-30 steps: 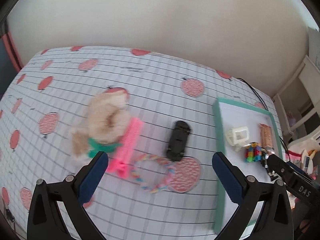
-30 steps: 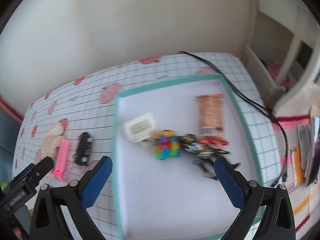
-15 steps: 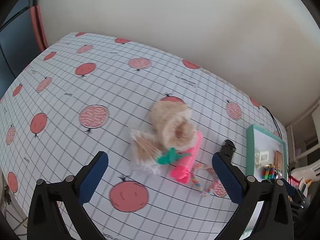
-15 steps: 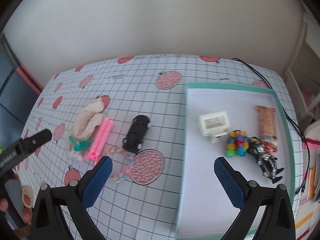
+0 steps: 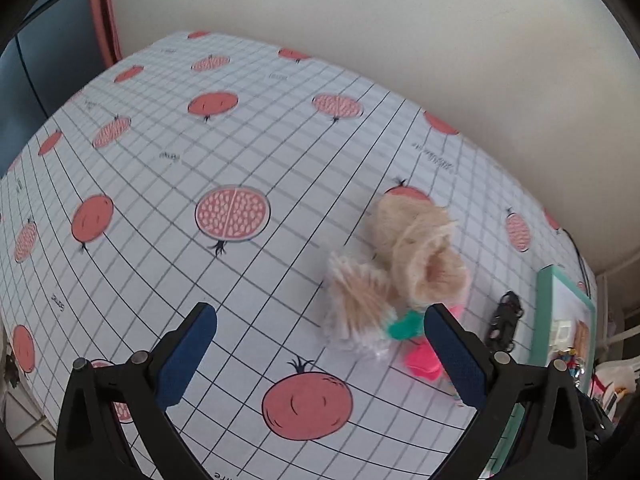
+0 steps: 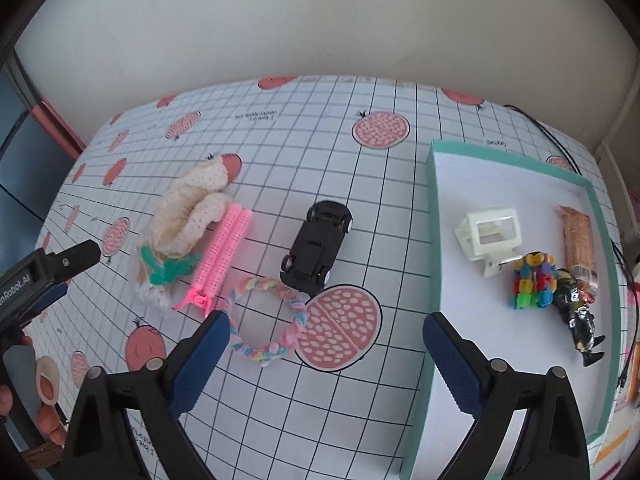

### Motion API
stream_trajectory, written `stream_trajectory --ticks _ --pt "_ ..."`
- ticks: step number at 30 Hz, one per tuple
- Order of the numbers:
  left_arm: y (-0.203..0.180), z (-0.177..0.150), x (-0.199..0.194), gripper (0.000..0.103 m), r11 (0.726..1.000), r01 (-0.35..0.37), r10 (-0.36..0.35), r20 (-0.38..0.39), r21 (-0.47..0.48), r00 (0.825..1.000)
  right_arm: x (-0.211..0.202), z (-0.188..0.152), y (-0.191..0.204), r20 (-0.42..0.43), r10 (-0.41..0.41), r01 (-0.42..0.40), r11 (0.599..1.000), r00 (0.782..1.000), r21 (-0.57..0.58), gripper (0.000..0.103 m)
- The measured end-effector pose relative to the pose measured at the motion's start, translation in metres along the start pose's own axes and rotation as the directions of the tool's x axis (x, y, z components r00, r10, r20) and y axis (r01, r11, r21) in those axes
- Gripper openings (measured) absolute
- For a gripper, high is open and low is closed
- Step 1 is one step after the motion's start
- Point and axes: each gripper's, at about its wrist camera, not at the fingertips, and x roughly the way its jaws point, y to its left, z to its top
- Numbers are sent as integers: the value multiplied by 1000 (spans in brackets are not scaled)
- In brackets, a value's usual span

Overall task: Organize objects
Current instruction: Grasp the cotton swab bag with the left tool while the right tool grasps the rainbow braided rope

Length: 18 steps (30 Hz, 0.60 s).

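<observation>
The tablecloth [image 6: 320,168] looks smooth and faintly sheeny, printed with a grid and pomegranates. At its nine o'clock side the cream plush toy [image 6: 188,208] is fuzzy and matt, and the pink hair clip [image 6: 220,260] beside it is ribbed plastic. The braided ring [image 6: 272,316] is soft pastel yarn. The black toy car [image 6: 318,246] is hard plastic, slightly glossy. At three o'clock the tray [image 6: 434,220] has a matt teal rim and a white floor. Both grippers' blue pads [image 6: 200,364] look finely textured; their black frames are matt.

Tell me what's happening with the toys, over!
Left gripper and right gripper open, empty. Black car, pink clip, braided ring outside tray. Path clear.
</observation>
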Motion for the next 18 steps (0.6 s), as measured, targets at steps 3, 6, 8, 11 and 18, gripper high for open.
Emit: stream_trajectory --ticks 3,6,8,11,18 --pt "3 -3 16 103 1000 -11 11 -31 -10 999 10 0 1 -26 -1 1 1000 1000 8 93" --pt "3 -4 29 103 1000 -4 3 -54 -12 999 20 -2 2 -55 -8 8 1000 998 3 89" --pt "2 -6 35 103 1000 -4 3 -57 -12 998 25 -4 4 -69 -6 7 1000 998 3 88" --pt "2 -6 45 103 1000 -12 11 -68 -10 998 32 -5 6 -84 2 -2 1000 996 1 87" --pt "-4 -5 59 103 1000 4 -4 -77 -10 997 43 -9 9 -113 -6 4 1000 994 -12 82"
